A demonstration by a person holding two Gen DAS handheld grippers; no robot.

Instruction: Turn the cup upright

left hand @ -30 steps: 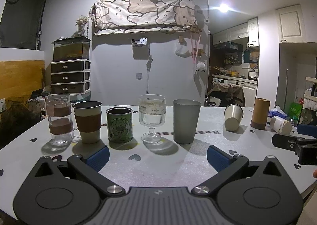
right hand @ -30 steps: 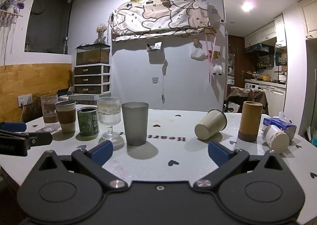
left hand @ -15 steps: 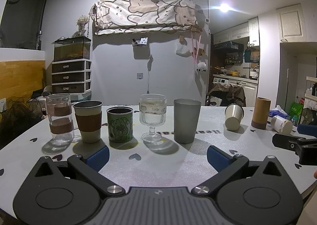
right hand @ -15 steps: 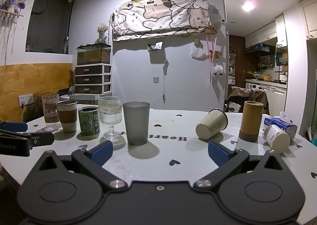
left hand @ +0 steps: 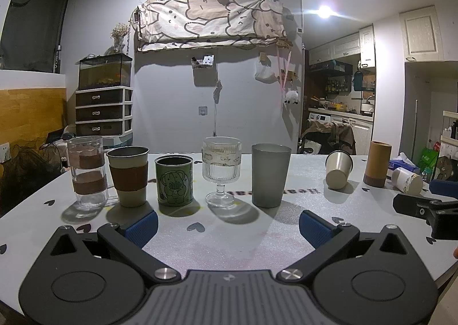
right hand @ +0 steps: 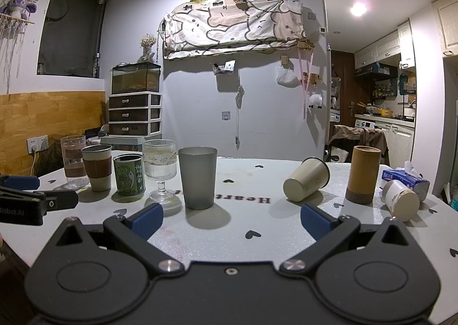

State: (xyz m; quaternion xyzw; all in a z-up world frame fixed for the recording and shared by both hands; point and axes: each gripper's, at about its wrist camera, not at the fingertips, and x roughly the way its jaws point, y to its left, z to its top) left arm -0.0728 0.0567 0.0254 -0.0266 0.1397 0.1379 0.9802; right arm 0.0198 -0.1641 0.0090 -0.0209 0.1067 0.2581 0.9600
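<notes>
Almost nothing has moved: both grippers hover with fingers spread, empty. The cream metal cup [right hand: 307,179] lies tipped on the surface [right hand: 257,227], between the grey tumbler [right hand: 197,177] and the brown cylinder [right hand: 363,174]. Approach is beginning; next, the right gripper [right hand: 231,217] should reach it.

Cream cup [right hand: 306,183], grey tumbler [right hand: 197,177]

The left gripper [left hand: 228,223] is matte black, with two round discs at the rear corners, a ribbed grey centre panel and two silver screws at the linkage pivots. Its fingers [left hand: 142,224] end in ribbed blue pads. The right gripper [right hand: 232,217] has the same black build, blue-padded fingers [right hand: 316,220] and silver screws, though its centre panel looks plain, perhaps only darker. White lettering marks the left gripper's side.
</notes>
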